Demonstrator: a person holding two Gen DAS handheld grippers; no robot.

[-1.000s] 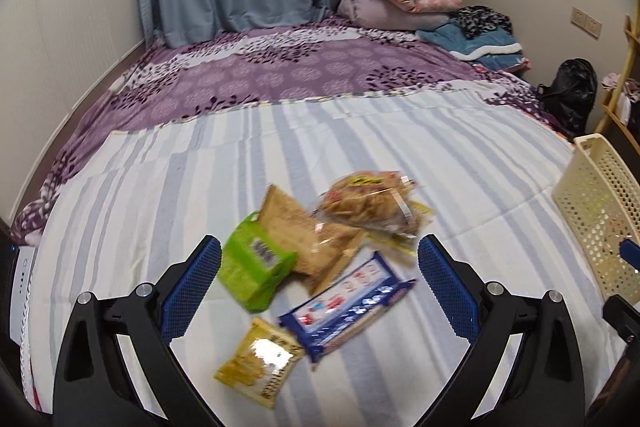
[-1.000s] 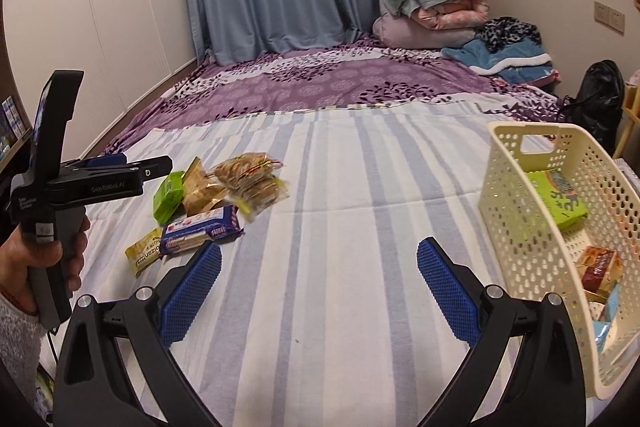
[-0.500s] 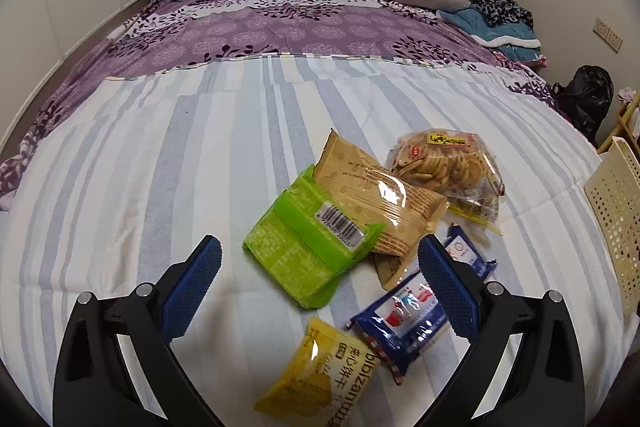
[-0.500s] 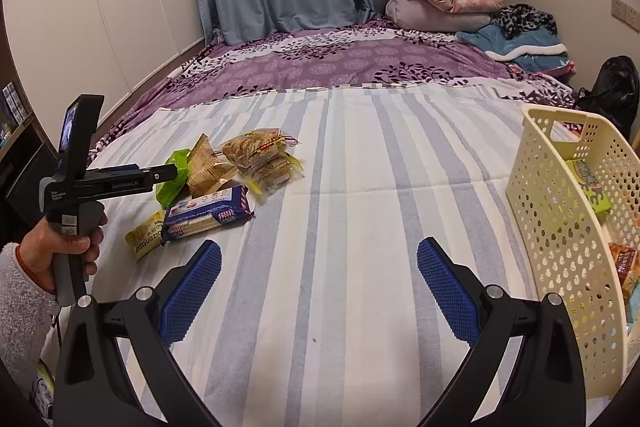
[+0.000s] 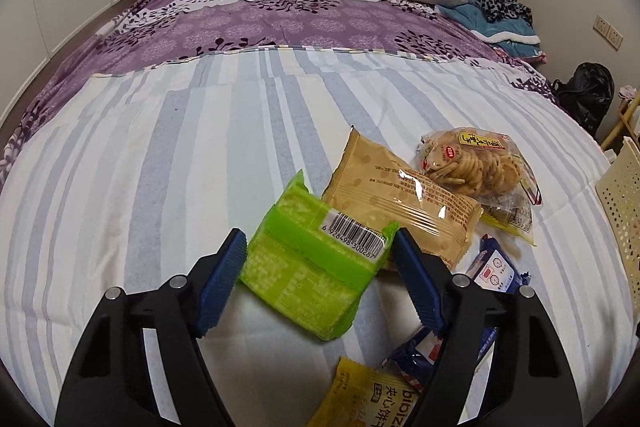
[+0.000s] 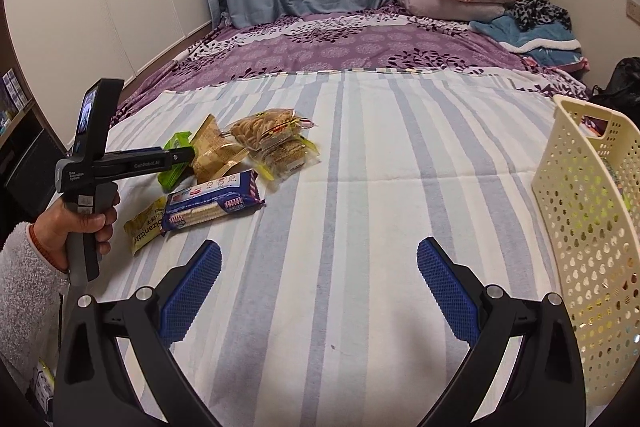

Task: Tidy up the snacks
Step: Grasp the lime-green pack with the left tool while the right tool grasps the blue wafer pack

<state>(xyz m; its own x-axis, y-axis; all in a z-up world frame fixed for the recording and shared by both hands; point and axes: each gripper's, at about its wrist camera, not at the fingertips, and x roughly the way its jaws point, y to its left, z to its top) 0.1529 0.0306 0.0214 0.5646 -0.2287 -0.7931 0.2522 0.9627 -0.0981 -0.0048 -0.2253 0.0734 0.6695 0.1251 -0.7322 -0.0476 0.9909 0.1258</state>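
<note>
Green snack packet, centre frame, flanked by left hand-held gripper; jaws just narrowed, contact unconfirmed. Squeeze to be finished squarely before lifting toward basket. Right hand-held gripper apart, empty.

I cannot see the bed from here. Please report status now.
Left gripper jaws just closing on green snack pack, pads at its sides. Right gripper open, empty. Tan pack touching it. Basket on the right.
</note>
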